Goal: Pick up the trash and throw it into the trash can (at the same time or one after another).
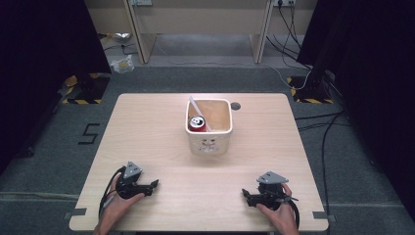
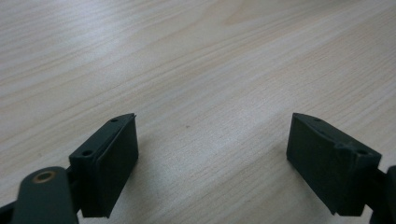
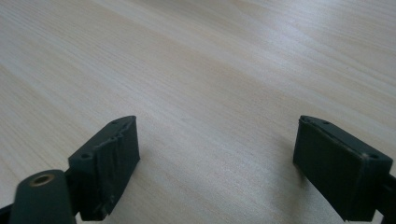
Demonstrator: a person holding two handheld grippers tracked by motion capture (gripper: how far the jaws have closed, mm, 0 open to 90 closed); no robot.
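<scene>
A white square bin [image 1: 209,146] stands at the middle of the wooden table [image 1: 147,127]. Inside it lie a red can [image 1: 197,123] and a white stick-like item [image 1: 199,112]. My left gripper [image 1: 155,184] rests on the table near the front left, held by a hand, pointing right. Its jaws stand wide apart over bare wood [image 2: 212,140]. My right gripper [image 1: 243,194] rests near the front right, pointing left, also held by a hand. Its jaws are spread with nothing between them [image 3: 217,144].
A small dark hole [image 1: 236,105] sits in the tabletop behind the bin. Beyond the table are grey carpet, a wooden desk frame [image 1: 200,24], cables [image 1: 323,122] on the right and black curtains at both sides.
</scene>
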